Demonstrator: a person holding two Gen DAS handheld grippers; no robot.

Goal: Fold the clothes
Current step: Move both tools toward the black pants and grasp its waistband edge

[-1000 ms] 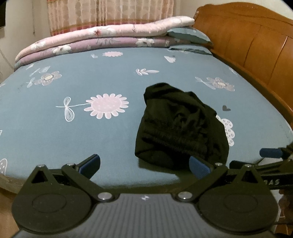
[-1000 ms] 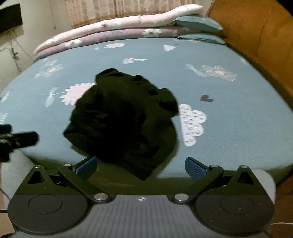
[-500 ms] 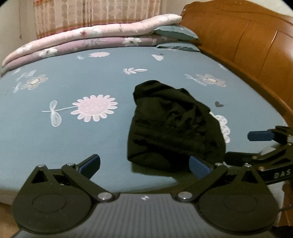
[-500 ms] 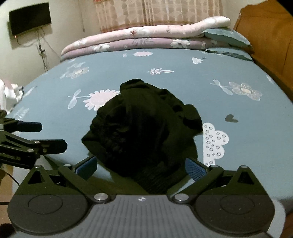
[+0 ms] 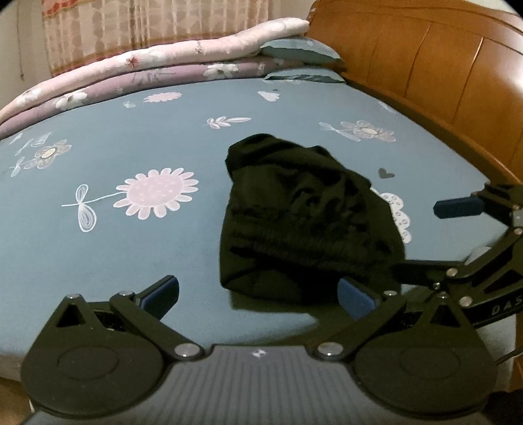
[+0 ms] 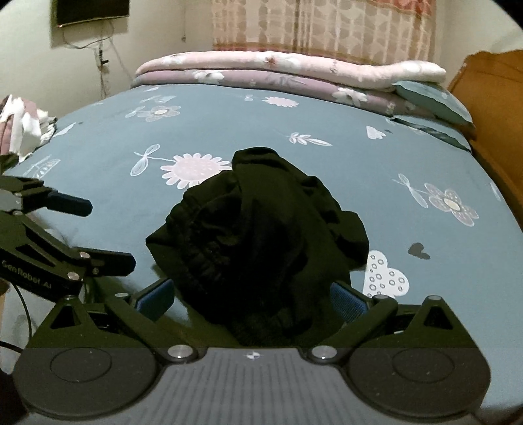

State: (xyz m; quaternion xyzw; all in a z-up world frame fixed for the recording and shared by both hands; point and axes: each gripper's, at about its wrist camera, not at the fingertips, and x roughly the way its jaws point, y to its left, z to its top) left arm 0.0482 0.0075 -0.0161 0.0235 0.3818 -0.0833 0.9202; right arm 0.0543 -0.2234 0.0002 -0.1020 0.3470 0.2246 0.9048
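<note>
A crumpled black garment (image 5: pixel 304 219) lies in a soft heap on the near part of the bed, its matte knit bunched into folds, with a ribbed, gathered band running across the lower side; what kind of clothing it is cannot be told. The left gripper (image 5: pixel 258 294) hangs low over the bed's near edge with its 2 blue-padded fingers spread wide and nothing between them, the right pad just at the heap's near corner. The right gripper (image 6: pixel 251 296) is likewise released, its pads splayed to either side of the garment's nearest bulge, which fills the gap in the right wrist view; whether the pads touch the cloth cannot be told. Each tool shows at the edge of the other's view, black linkage arms ending in a blue tip. The sheet (image 5: pixel 98 248) is smooth grey-blue cotton printed with pale pink daisies, white leaves, a dotted cloud and a small dark heart. At the far end lie 2 rolled quilts (image 6: pixel 278 70), pink over mauve, beside teal pillows (image 6: pixel 431 98). A glossy wooden headboard (image 5: pixel 441 62) runs along the right side, a patterned curtain (image 6: pixel 323 26) hangs behind, and a dark screen (image 6: pixel 91 8) is mounted on the cream wall with loose cables below
</note>
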